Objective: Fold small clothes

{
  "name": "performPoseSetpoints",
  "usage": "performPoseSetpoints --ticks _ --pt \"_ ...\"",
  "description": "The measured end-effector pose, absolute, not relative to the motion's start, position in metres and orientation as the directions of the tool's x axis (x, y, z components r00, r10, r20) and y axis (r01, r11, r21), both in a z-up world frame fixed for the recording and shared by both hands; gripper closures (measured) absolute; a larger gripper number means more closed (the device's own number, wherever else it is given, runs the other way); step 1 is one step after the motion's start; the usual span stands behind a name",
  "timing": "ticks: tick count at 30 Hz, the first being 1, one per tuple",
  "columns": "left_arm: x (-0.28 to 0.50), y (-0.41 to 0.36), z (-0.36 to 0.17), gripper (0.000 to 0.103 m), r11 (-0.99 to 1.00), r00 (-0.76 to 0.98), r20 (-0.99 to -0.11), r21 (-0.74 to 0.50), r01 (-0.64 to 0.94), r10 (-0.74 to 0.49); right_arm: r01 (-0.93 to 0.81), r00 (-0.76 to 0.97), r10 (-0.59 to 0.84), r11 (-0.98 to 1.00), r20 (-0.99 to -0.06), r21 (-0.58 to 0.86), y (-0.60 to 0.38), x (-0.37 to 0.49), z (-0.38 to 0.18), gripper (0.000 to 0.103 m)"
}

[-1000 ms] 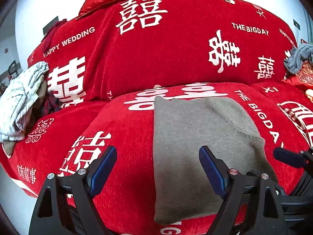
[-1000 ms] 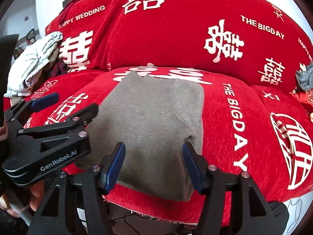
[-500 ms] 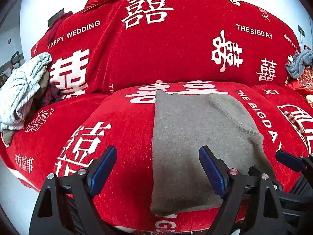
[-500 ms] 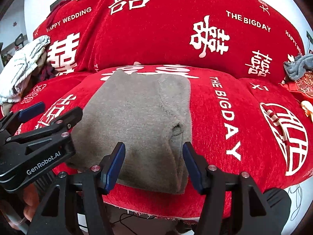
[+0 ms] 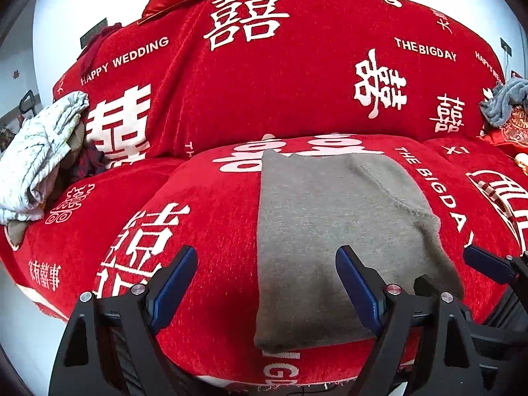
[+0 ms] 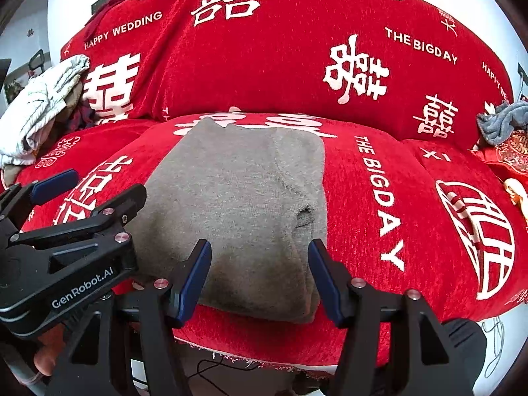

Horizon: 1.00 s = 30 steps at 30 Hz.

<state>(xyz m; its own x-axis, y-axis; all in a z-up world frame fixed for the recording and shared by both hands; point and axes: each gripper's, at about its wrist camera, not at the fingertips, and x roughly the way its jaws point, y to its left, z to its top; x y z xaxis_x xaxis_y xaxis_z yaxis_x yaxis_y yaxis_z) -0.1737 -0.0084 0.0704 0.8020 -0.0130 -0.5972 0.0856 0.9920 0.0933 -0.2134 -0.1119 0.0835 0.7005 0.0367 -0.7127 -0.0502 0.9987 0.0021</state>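
A grey knit garment [image 5: 333,231] lies folded into a rectangle on the red sofa seat cushion [image 5: 211,217]; it also shows in the right wrist view [image 6: 237,204]. My left gripper [image 5: 264,283] is open and empty, hovering at the garment's near left edge. My right gripper [image 6: 259,280] is open and empty, just in front of the garment's near right corner, where a sleeve opening [image 6: 305,216] shows. The left gripper also shows at the left of the right wrist view [image 6: 66,217].
The sofa wears a red cover with white lettering [image 5: 297,76]. A pile of light clothes [image 5: 39,158] sits at the left end. A grey-blue cloth [image 5: 505,99] and a red cushion [image 5: 510,132] lie at the right. Cables [image 6: 224,363] hang below the seat's front edge.
Both grippers have drawn back a little from the garment and stay open. The garment lies still in its folded shape.
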Motion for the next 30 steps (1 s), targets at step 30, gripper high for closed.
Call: performPoseSetpoints --ticks 30 --pt "-0.1719 -0.0037 0.073 0.016 0.994 0.78 -0.625 0.079 0.079 -0.012 -0.065 0.714 0.04 0.998 -0.699 -0.01 -0.1108 -0.2162 0.088 0.039"
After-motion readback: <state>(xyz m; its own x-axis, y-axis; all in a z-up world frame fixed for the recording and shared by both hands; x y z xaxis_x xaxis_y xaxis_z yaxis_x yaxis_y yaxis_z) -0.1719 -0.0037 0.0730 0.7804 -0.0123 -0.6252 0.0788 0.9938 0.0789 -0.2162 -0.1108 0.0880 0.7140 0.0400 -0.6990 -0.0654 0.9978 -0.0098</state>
